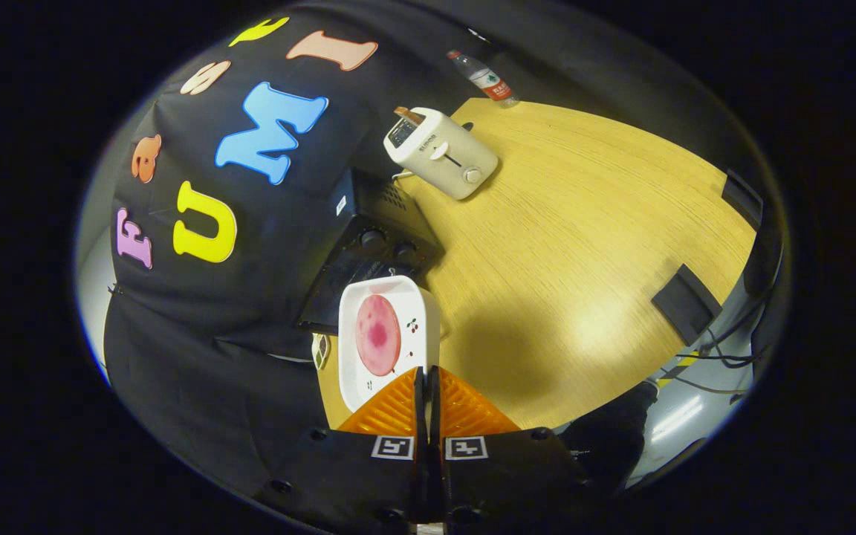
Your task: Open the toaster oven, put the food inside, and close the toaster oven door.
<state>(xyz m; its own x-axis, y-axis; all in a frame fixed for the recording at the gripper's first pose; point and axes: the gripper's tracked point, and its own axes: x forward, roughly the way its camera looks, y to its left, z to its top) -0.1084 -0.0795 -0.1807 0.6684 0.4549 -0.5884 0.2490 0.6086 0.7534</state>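
Gripper [426, 375] clenched on near edge of white plate [387, 297], both fingers [398, 405] pressed tight with only a thin slit between them. Plate square with rounded corners, held tilted, carrying a round pink slice of food [377, 334] lying flat at its middle. Small printed motifs on plate rim beside the slice.

Just beyond plate: black toaster oven [368, 223] on wooden table [584, 245], two round knobs [372, 239] showing on its front panel. Whether its door stands open or closed cannot be told from this angle. Plate partly overlaps oven front.

Farther along table: white pop-up toaster [441, 152], a slice sticking up from its slot. Past that, at table's far edge, a clear plastic bottle [484, 76] lying tilted. Dark flat block [686, 303] near table's other edge, cables [718, 357] trailing beside it.
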